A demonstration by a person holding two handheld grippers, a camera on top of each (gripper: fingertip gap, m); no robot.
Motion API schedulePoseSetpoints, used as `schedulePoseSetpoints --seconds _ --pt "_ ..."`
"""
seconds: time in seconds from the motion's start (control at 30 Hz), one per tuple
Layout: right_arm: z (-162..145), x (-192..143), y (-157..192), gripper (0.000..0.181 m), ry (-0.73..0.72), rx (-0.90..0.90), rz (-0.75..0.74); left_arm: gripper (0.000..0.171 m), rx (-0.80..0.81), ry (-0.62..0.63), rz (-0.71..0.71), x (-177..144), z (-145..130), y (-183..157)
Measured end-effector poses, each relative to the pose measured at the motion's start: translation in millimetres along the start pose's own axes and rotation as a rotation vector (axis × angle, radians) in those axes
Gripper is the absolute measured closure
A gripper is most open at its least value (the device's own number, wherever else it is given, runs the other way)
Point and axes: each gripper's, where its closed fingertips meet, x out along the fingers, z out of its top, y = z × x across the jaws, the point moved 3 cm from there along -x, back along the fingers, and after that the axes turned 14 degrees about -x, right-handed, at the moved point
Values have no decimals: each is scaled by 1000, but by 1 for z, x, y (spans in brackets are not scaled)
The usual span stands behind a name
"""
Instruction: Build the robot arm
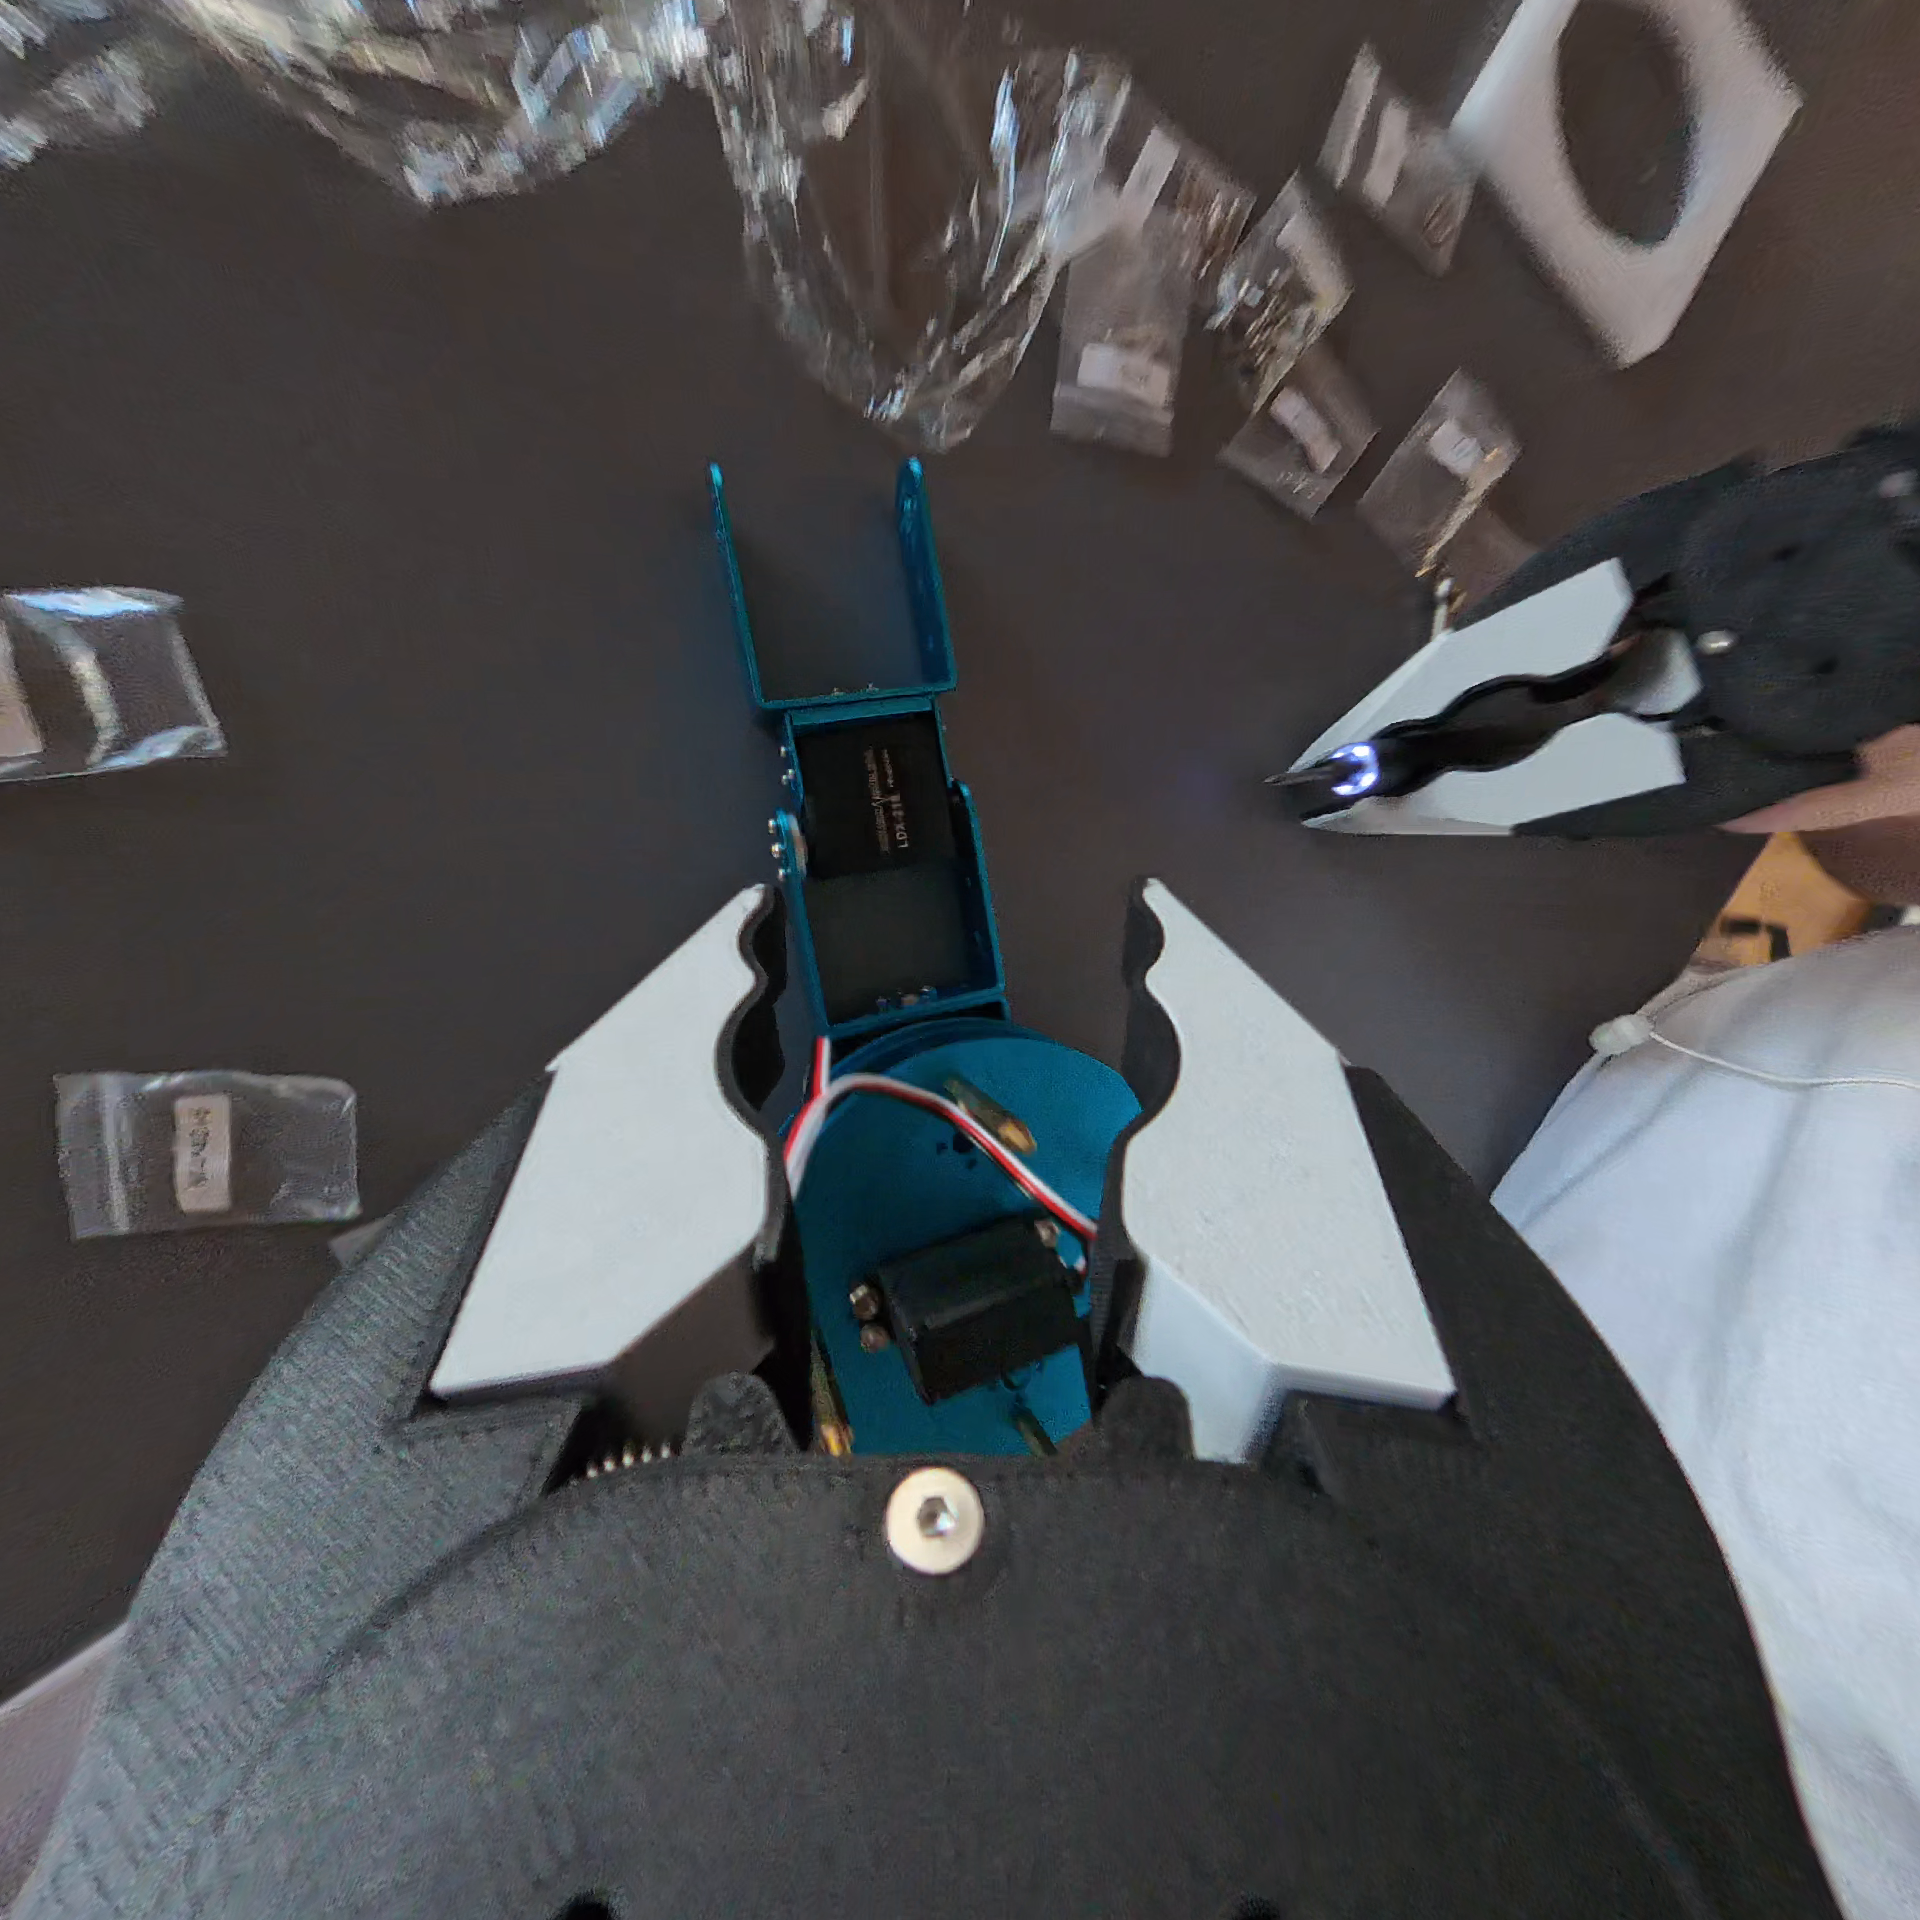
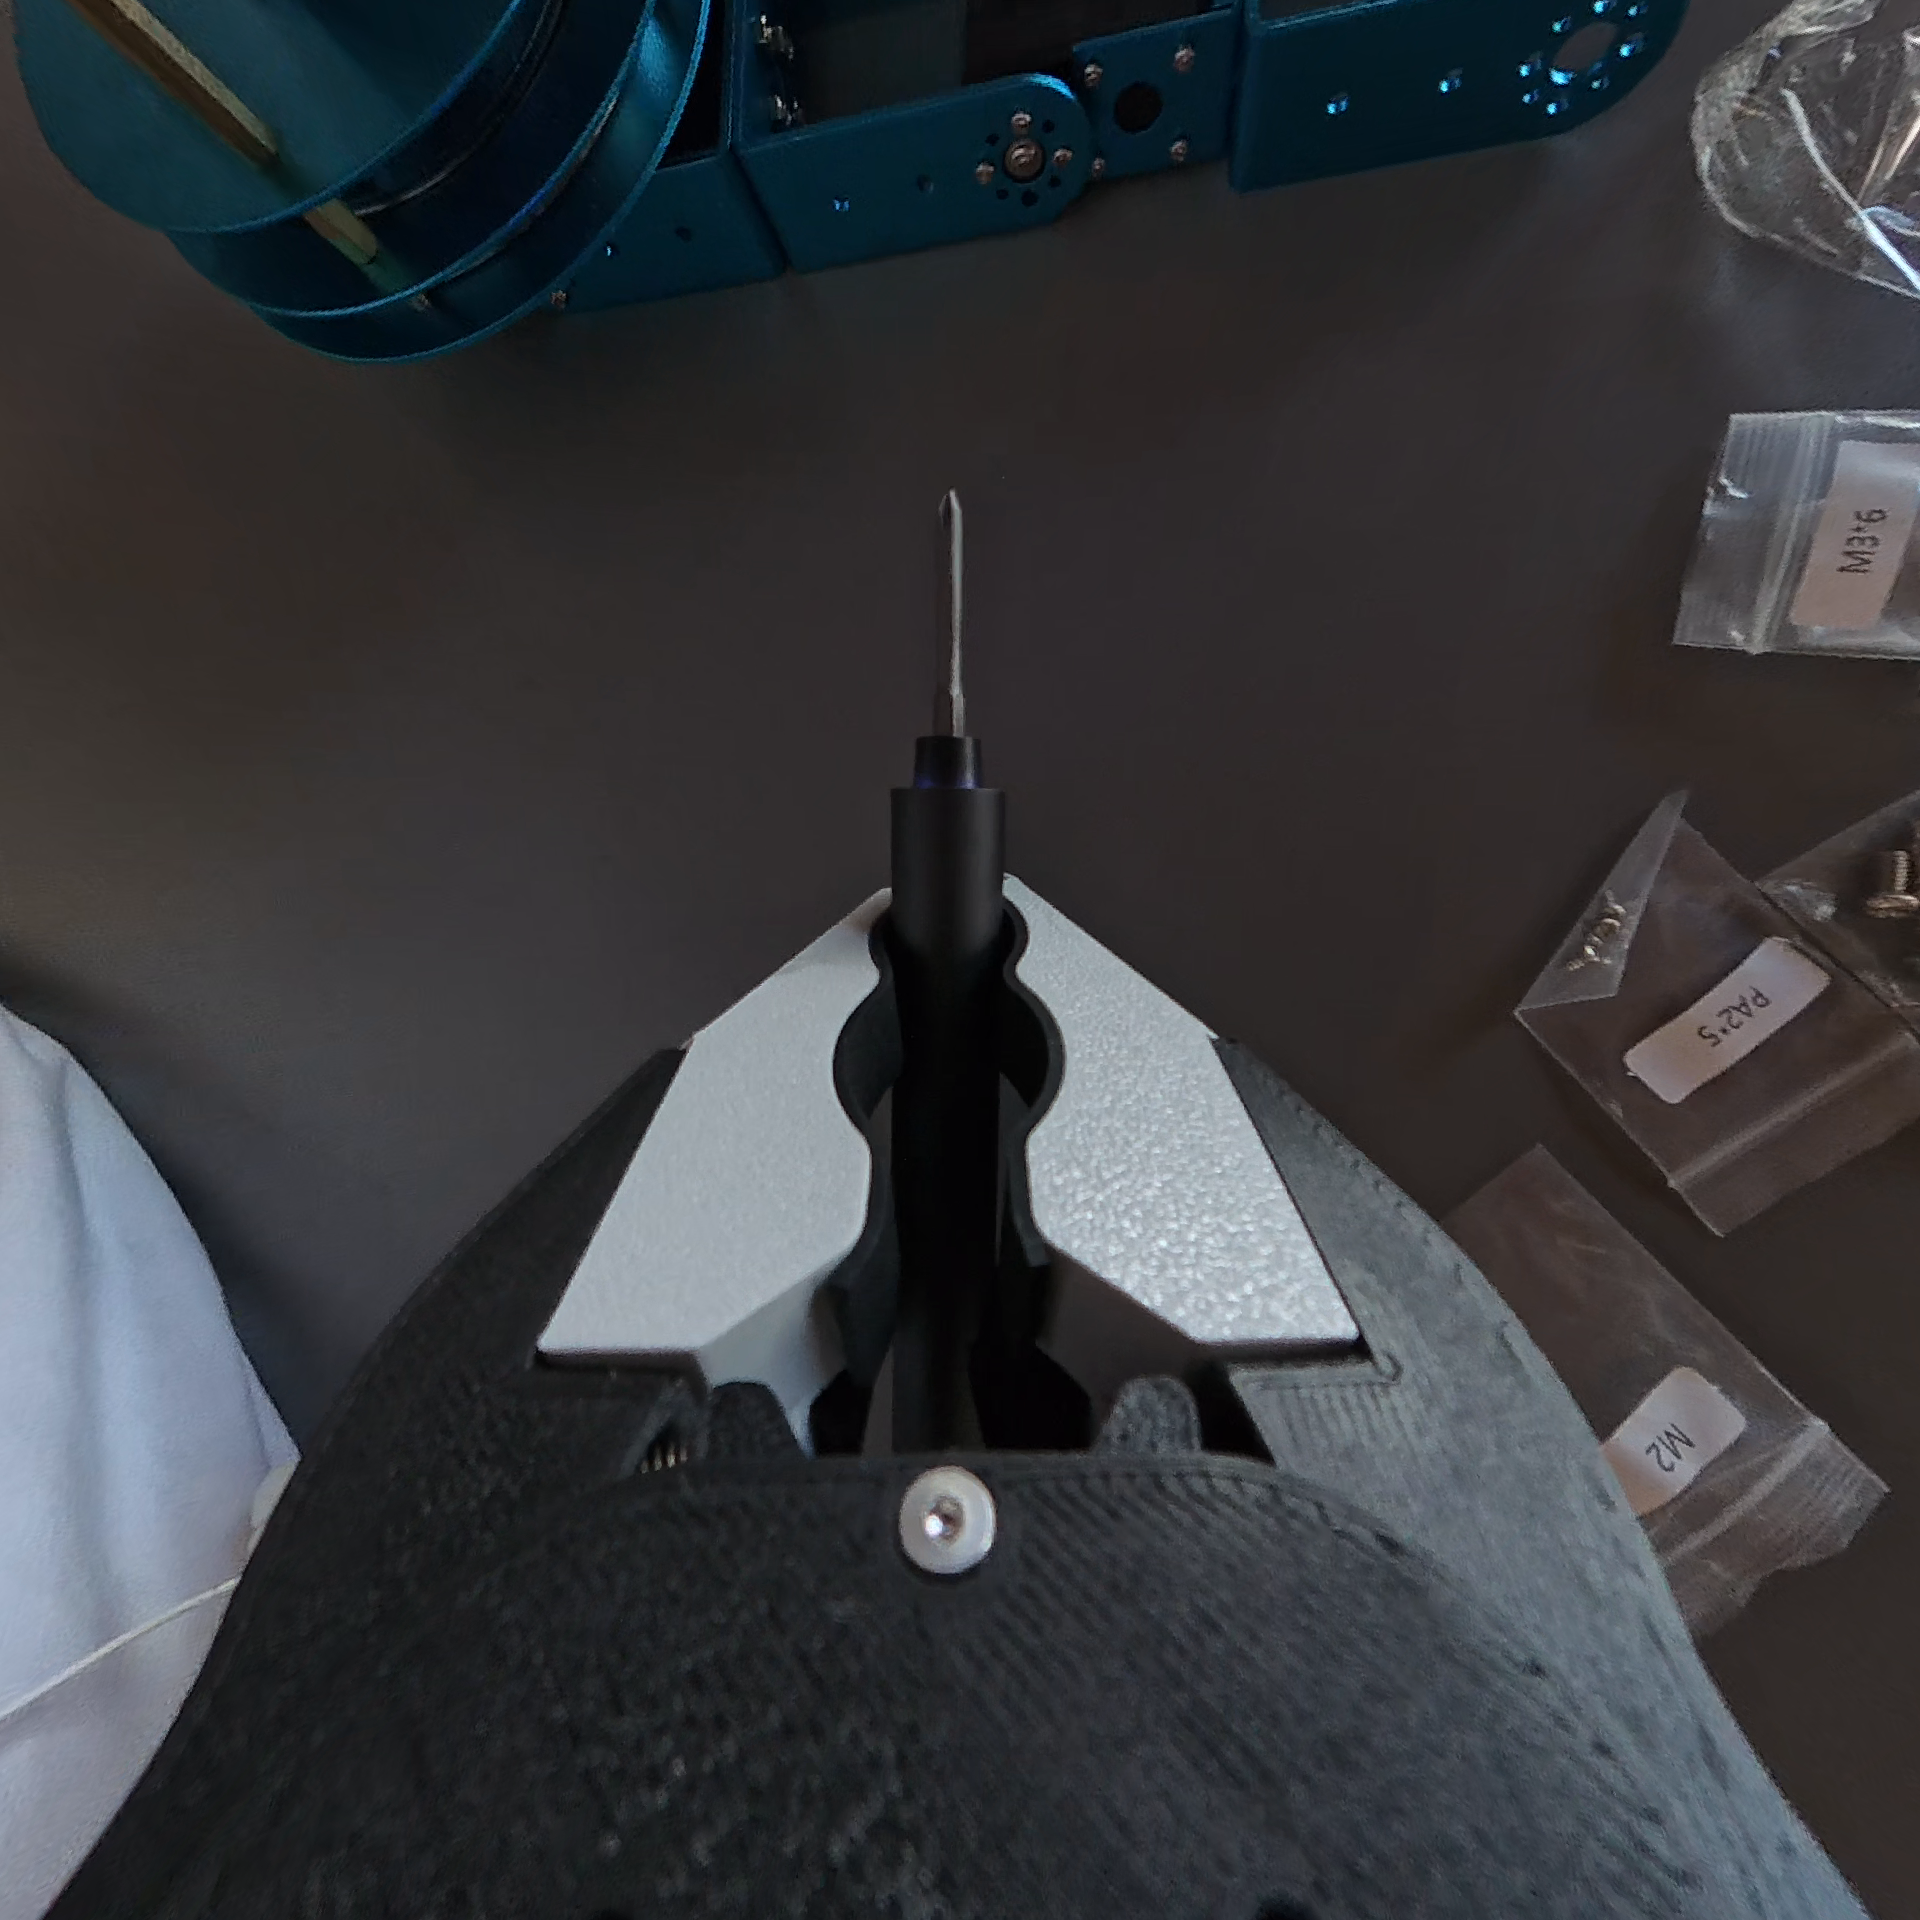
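Observation:
A blue metal robot arm (image 1: pixel 883 613) lies on the dark table (image 1: pixel 416 520), with a black servo (image 1: pixel 878 795) in its brackets and a round blue base plate (image 1: pixel 935 1174). My left gripper (image 1: pixel 954 904) is shut on that base plate, one finger on each side; a red-white-black wire crosses the plate. My right gripper (image 2: pixel 948 920) is shut on a black electric screwdriver (image 2: pixel 948 862), its bit (image 2: pixel 951 603) pointing at bare table short of the arm (image 2: pixel 914 177). In the left wrist view the right gripper (image 1: pixel 1314 795) hovers right of the arm, its ring light on.
Small zip bags of screws lie at the right (image 2: pixel 1808 540), (image 2: pixel 1704 1029), (image 2: pixel 1662 1444) and at the left (image 1: pixel 208 1153). Crumpled clear plastic (image 1: pixel 883 208) and a white foam piece with a round hole (image 1: pixel 1621 156) lie beyond. A person's white garment (image 1: pixel 1714 1247) is close by. Spacing between my two grippers at the tips: around 20 cm. The black servo (image 1: pixel 878 795) lies some 8 cm from my left tips, 15 cm from my right tips.

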Motion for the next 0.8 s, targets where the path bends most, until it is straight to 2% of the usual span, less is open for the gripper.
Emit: schedulePoseSetpoints --seconds 0.1,0.2,0.33,0.43,0.53,0.67,0.8 --pt "0 0 0 166 1 -34 4 106 11 -241 -32 -44 -17 -14" --pt "-1 0 1 166 2 -37 6 105 -15 -477 -66 -76 -48 -28" --pt "-1 -1 3 161 0 -28 3 101 -21 -670 -5 -83 -104 -38" --pt "-1 0 6 161 -21 -50 -19 108 -63 -717 -23 -71 -139 -47" --pt "-2 -1 8 161 -40 -70 -56 110 -159 -687 -96 -57 -161 -56" --pt "-8 -3 12 160 -67 -100 -78 113 -160 -707 -80 -43 -173 -75" --pt "-14 -9 17 159 -87 -127 -77 105 -180 -750 18 -27 -183 -78"
